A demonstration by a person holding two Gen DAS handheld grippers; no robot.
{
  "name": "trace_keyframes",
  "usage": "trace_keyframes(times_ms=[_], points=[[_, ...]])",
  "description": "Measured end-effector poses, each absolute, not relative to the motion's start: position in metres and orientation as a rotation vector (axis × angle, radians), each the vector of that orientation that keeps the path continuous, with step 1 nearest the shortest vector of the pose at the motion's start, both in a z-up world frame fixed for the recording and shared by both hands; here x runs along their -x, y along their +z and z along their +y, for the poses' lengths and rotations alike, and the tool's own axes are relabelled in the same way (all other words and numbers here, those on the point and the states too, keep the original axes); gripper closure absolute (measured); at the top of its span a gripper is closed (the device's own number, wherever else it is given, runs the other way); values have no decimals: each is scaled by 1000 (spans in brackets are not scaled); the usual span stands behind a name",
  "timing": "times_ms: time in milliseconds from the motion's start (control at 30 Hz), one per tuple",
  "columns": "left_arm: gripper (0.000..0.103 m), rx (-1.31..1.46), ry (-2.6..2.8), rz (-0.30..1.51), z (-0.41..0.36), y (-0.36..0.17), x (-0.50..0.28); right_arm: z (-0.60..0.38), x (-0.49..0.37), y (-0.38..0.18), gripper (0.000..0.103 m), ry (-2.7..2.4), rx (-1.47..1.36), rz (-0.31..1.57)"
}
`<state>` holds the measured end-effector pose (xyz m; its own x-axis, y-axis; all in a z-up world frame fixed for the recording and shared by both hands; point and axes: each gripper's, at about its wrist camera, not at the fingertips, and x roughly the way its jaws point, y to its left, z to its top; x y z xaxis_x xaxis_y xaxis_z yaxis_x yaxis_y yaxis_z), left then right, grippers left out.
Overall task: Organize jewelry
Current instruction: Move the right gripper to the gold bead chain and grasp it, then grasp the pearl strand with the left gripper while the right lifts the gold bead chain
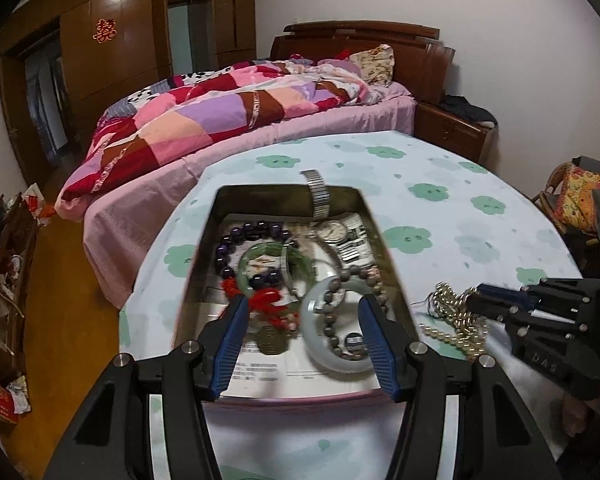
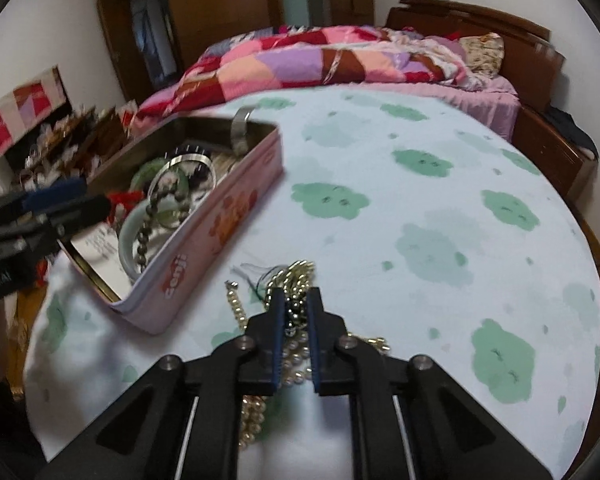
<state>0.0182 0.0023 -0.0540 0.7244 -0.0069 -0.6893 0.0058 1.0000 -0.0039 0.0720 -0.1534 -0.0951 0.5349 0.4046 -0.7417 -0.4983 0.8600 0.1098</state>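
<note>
A pink tin box on the table holds several bracelets, a purple bead bracelet, a pale jade bangle, a watch and a red tassel. My left gripper is open just above the box's near end, holding nothing; it shows at the left in the right wrist view. My right gripper is shut on a tangled pearl necklace lying on the cloth right of the box.
The round table has a pale cloth with green flower prints. A bed with a patchwork quilt stands behind it. A cluttered shelf is at the left, a nightstand and a chair at the right.
</note>
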Motion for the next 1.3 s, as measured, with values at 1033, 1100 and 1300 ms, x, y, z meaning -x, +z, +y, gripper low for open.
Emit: trace_keyframes(times_ms=[1033, 1100, 1300], points=[[66, -200, -294, 957, -131, -93, -28, -257, -27, -90, 90, 441, -48, 776], [66, -195, -303, 985, -133, -98, -31, -257, -26, -90, 90, 448, -50, 773], [90, -218, -311, 980, -137, -103, -30, -256, -25, -91, 90, 456, -52, 767]])
